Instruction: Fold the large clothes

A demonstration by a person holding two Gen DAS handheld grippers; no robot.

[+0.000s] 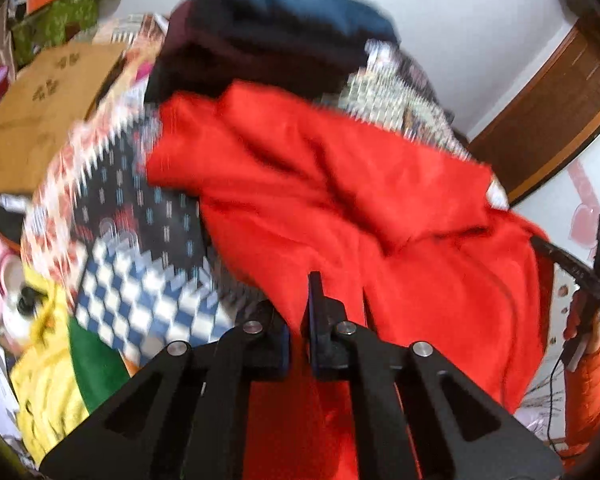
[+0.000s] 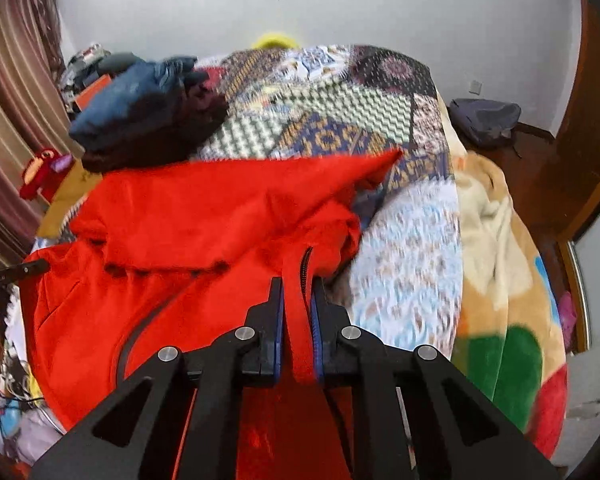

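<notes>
Left wrist view first: my left gripper (image 1: 298,320) has its two fingers pulled in close with red fabric bunched between them, so it's clamped on the red jacket (image 1: 340,200). The jacket is spread in a rumpled heap across the patchwork quilt (image 1: 140,208) on the bed, filling most of the middle and right of the shot. Behind it sits a pile of dark clothes (image 1: 268,36), navy on top and something darker underneath, touching the jacket's far edge. A cardboard box (image 1: 48,100) is off to the left beside the bed (everything here is pretty motion-blurred). My right gripper (image 1: 592,272) shows at the far right edge, next to the jacket.

Right wrist view: my right gripper (image 2: 298,316) is pinched on a strip of the red jacket (image 2: 204,216) right along its zipper (image 2: 305,268), fabric sandwiched between the blue pads (image 2: 278,328). The jacket lies on the quilt (image 2: 332,120), with the dark clothes (image 2: 140,108) just beyond it on the left. A fleece blanket (image 2: 496,240) covers the bed's right side, and a grey backpack (image 2: 484,118) sits on the floor by the wall
</notes>
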